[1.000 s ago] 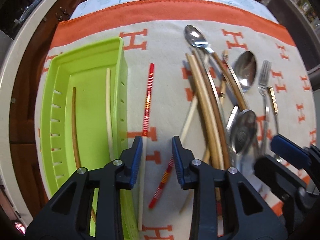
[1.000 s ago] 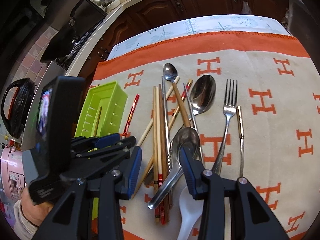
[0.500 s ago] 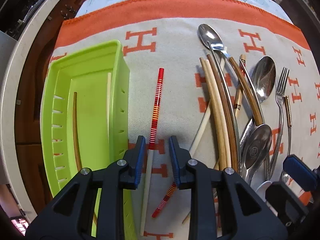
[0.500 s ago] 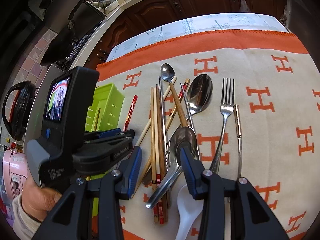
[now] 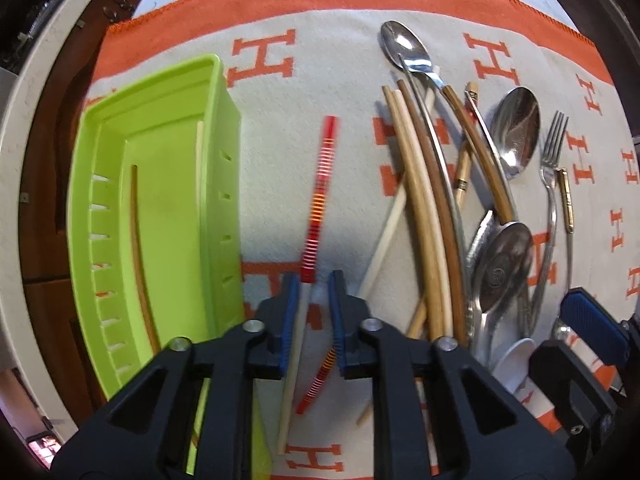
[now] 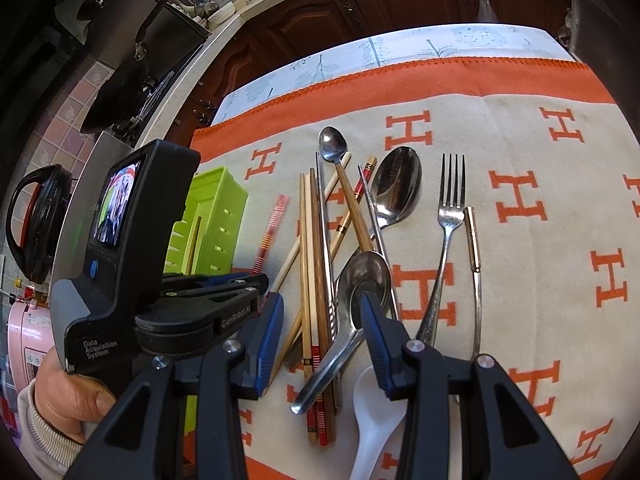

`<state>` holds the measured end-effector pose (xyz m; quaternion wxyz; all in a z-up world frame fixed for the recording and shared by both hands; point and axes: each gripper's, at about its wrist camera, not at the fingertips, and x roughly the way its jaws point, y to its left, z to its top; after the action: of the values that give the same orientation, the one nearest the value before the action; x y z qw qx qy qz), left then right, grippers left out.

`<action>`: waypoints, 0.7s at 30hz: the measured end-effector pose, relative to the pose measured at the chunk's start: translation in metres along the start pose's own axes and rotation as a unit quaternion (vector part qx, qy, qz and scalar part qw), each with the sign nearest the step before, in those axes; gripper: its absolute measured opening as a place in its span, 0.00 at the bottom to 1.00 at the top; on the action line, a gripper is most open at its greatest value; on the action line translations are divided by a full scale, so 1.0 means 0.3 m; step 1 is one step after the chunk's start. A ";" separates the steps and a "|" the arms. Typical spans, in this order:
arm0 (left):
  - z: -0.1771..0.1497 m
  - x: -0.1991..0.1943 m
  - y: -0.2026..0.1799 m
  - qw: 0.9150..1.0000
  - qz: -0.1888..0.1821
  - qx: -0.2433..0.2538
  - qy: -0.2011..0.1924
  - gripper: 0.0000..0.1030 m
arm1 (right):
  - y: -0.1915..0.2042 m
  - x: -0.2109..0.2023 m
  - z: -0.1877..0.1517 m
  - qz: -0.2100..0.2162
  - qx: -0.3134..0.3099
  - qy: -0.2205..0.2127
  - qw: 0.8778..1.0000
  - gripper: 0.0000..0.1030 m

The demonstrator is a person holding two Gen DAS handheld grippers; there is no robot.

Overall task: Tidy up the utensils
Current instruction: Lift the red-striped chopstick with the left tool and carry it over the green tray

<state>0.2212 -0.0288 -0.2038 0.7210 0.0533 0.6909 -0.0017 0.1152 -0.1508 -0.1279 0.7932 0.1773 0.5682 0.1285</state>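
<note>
A red-striped chopstick (image 5: 320, 200) with a white handle lies on the cloth and runs between the fingers of my left gripper (image 5: 313, 284). The jaws stand narrow; the left pad touches the handle and a small gap shows at the right pad. The chopstick looks blurred in both views (image 6: 272, 228). A second red-striped chopstick (image 5: 318, 380) lies under the right finger. The green tray (image 5: 216, 92) to the left holds a brown chopstick (image 5: 138, 240) and a cream one (image 5: 199, 148). My right gripper (image 6: 320, 320) hangs open over a steel spoon (image 6: 366, 276) in the utensil pile.
Wooden chopsticks (image 5: 424, 220), steel spoons (image 5: 516, 128), a fork (image 5: 552, 152) and a white spoon (image 6: 372, 420) lie together right of centre on the orange-and-cream cloth (image 5: 320, 60). A black kettle (image 6: 36, 220) and hanging pans (image 6: 132, 52) stand beyond the table's left edge.
The left gripper's jaws have narrowed around the red-striped chopstick and moved forward along it. The chopstick now shows motion blur. The right gripper has barely moved.
</note>
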 end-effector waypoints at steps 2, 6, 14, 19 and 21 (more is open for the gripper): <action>-0.003 0.000 -0.017 1.000 0.005 0.013 -0.006 0.03 | 0.000 0.003 0.002 0.002 0.001 0.002 1.000 0.40; -0.016 -0.008 -0.005 0.999 -0.031 -0.005 -0.014 0.03 | 0.001 -0.001 0.005 0.004 0.001 0.002 1.000 0.39; -0.112 -0.132 0.111 0.989 -0.132 -0.042 -0.043 0.03 | 0.032 0.025 0.021 0.002 0.006 0.016 1.000 0.39; -0.204 -0.280 0.193 0.981 -0.162 -0.060 -0.089 0.03 | 0.072 0.079 0.015 0.010 0.011 0.049 0.999 0.40; -0.224 -0.323 0.233 0.979 -0.164 -0.067 -0.105 0.03 | 0.089 0.102 0.006 0.009 0.014 0.062 0.998 0.40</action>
<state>0.1551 0.0390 -0.1048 0.7811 -0.1093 0.6096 -0.0794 0.1268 -0.1145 -0.1421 0.7530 0.1852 0.6160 0.1385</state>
